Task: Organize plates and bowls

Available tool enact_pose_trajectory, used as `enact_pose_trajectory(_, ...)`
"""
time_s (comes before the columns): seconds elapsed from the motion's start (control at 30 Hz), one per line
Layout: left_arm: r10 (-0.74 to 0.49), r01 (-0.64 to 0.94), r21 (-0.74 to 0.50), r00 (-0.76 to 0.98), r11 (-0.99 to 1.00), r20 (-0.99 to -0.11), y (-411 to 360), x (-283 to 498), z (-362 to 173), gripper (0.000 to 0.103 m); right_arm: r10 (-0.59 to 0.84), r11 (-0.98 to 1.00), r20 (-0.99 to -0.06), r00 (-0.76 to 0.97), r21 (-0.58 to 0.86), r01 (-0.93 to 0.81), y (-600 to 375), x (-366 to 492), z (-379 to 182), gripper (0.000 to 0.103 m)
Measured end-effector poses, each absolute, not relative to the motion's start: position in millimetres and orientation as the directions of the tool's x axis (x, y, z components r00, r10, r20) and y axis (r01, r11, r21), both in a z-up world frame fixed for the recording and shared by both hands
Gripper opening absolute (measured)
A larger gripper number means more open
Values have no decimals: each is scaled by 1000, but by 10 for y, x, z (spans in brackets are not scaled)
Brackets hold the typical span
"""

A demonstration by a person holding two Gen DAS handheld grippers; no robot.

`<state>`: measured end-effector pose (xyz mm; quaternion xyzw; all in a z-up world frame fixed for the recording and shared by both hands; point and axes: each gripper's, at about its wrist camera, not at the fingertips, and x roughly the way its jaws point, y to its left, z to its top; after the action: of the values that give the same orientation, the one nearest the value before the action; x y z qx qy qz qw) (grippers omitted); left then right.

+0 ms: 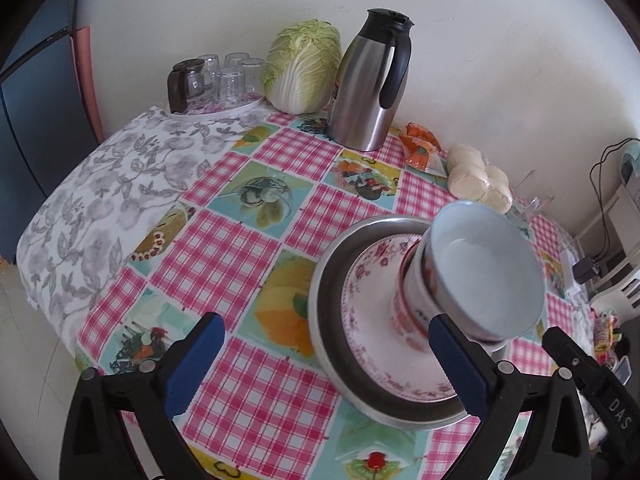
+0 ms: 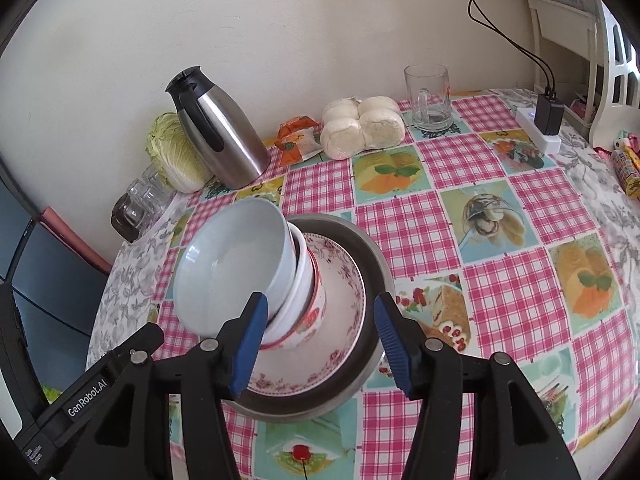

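A stack of bowls stands on a floral plate (image 1: 368, 320) (image 2: 344, 308), which lies in a metal basin (image 1: 324, 320) (image 2: 372, 256) on the checked tablecloth. A pale blue bowl (image 1: 492, 268) (image 2: 232, 268) tops the stack and a red-patterned bowl (image 1: 408, 304) (image 2: 308, 324) is at its foot. My left gripper (image 1: 326, 360) is open wide, its right finger in front of the stack's base. My right gripper (image 2: 322, 344) is open, its fingers on either side of the stack's foot. I see no pad pressing on anything.
A steel thermos jug (image 1: 368, 84) (image 2: 220, 132), a cabbage (image 1: 304, 64) and a tray of glasses (image 1: 224, 80) stand along the wall. Bagged buns (image 2: 360, 128), an orange packet (image 2: 296, 140), a glass mug (image 2: 428, 96) and a power strip (image 2: 540, 128) are at the back right.
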<state>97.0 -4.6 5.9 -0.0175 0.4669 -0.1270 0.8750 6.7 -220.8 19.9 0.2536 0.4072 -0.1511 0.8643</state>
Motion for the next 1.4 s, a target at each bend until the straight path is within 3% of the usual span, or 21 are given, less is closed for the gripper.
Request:
enact_pose_trajectory(0.1,-202,206,-107,528,973,-825,-5,933,-41,103,-66,833,-798,599,286,473,-2181,22,144,59)
enact_pose_trajectory(0.17,-180,210,-78,526,975,-831,13,909,-106,103,-68,836,-803,593,278,473,-2166,-10,101,73)
enact_pose_trajectory(0.33,-147,221,-33,525,975,-838,68,862,-214,103,-83,844,-814,575,249,476,-2134,-62,21,83)
enact_pose_trajectory(0.5,-126,234,0,522,972,-843,93,833,-280,103,-90,857,-820,565,225,463,-2091,-95,-37,84)
enact_pose_trajectory(0.6,-126,250,8,517,968,-846,83,819,-310,103,-113,861,-826,552,196,469,-2070,-111,-76,98)
enact_pose_trajectory(0.97,-147,286,1,494,958,-857,53,770,-360,103,-136,878,-831,539,150,454,-1993,-134,-136,99)
enact_pose_trajectory(1.4,-82,290,78,502,954,-861,13,761,-397,103,-138,887,-843,519,127,443,-1974,-121,-180,99)
